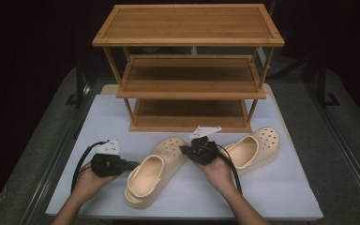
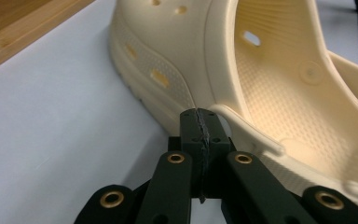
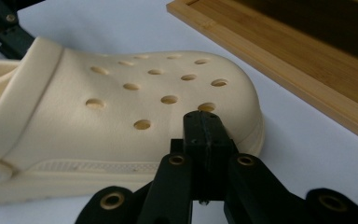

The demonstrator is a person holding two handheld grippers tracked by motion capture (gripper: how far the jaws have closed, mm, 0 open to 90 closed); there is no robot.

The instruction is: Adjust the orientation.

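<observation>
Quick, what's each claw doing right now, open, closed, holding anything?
Left claw: closed, empty, beside the nearer clog.
Right claw: closed, empty, at that clog's toe.

High view: above the near edge, facing forward and down over the whole worktop (image 1: pixel 281 187) and wooden rack (image 1: pixel 190 65).
Left gripper view: low, very near the near clog (image 2: pixel 261 84), along its own closed jaws.
Right gripper view: low, close on that clog's toe (image 3: pixel 158 93).
Shared: near clog (image 1: pixel 157 171), worktop.
</observation>
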